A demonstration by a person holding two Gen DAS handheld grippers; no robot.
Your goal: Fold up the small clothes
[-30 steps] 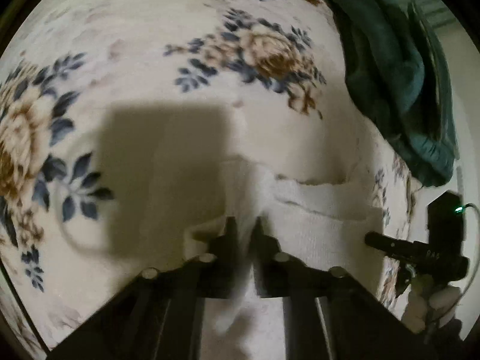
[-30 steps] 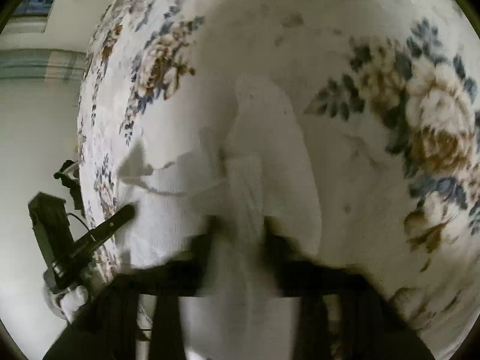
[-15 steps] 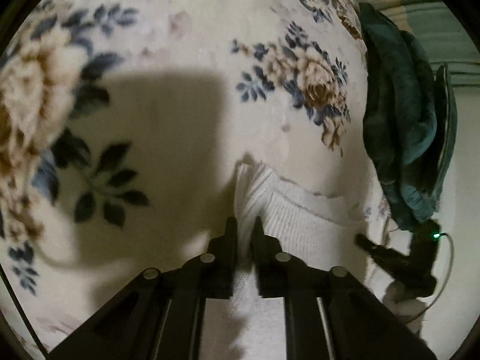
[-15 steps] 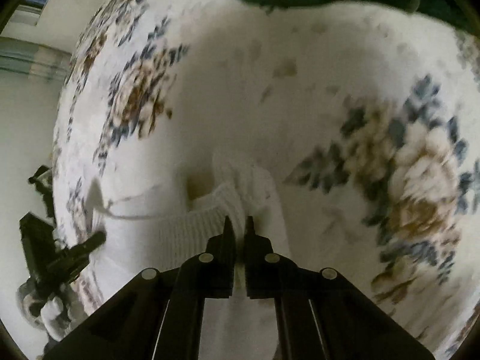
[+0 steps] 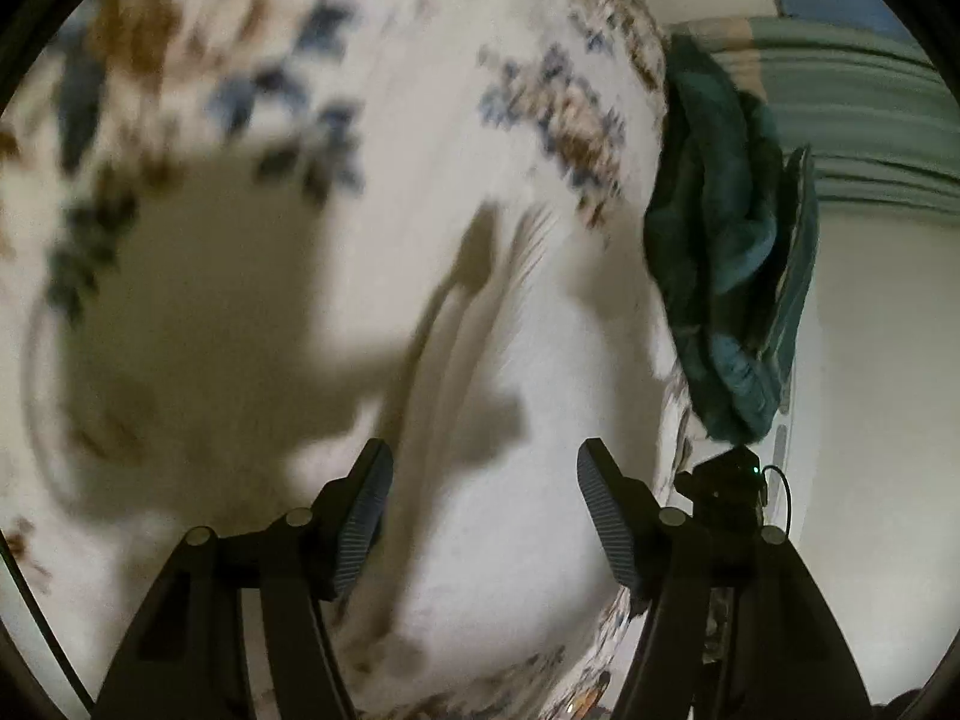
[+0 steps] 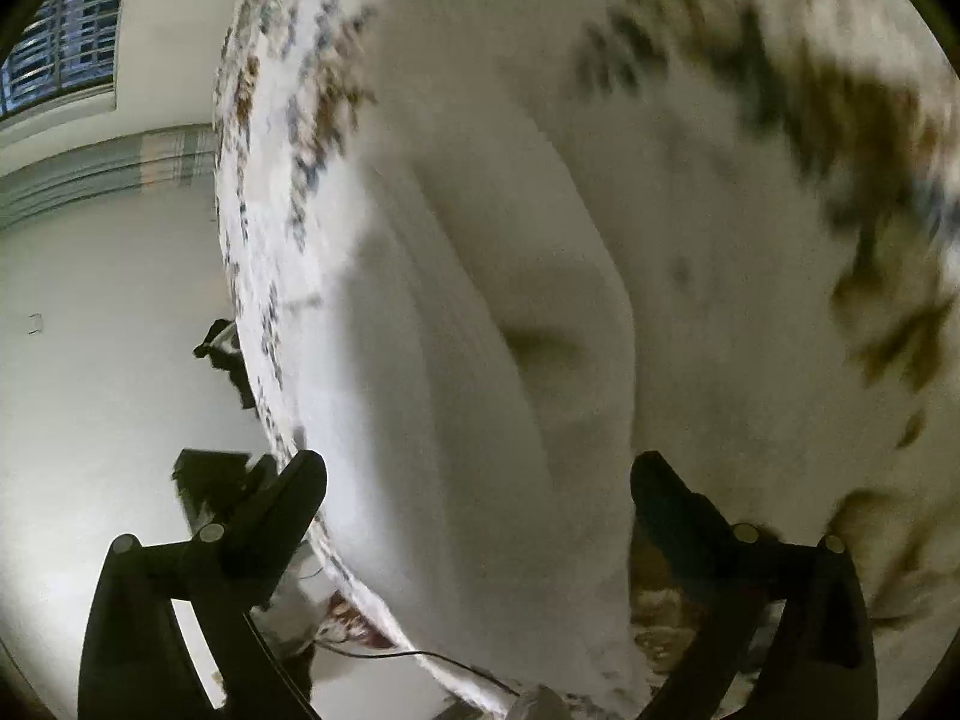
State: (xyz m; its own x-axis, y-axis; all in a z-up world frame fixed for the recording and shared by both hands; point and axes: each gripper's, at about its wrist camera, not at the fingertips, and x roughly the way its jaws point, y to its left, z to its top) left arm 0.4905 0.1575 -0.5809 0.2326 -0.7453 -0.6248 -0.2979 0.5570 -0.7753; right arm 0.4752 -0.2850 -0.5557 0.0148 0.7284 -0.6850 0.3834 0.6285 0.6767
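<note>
White knit garment (image 5: 510,408) lies flat on the floral bedspread (image 5: 240,276), near the bed's edge, blurred in both views (motion smear, rib texture barely readable). In the left wrist view it sits ahead of and between the fingers; the left gripper (image 5: 485,516) has its jaws spread wide with nothing between them, ribbed pads facing each other over the cloth. Cannot tell if the fingertips touch the fabric. Dark gripper shadow falls across the bedspread and the garment's left side.

Right wrist view: same white knit garment (image 6: 480,360) fills the centre, a soft fold ridge running top to bottom. Right gripper (image 6: 477,492) is also wide apart, empty, one finger over the bed edge side, the other over the bedspread (image 6: 750,240) beside the garment.

Dark teal cloth (image 5: 726,276) is bunched at the bed's far right edge in the left view, apart from the white garment. Pale wall (image 6: 108,312) and a window (image 6: 60,54) show beyond the bed in the right view. A black device with a green light (image 5: 729,480) sits just past the bed edge beside the left gripper's right finger.
</note>
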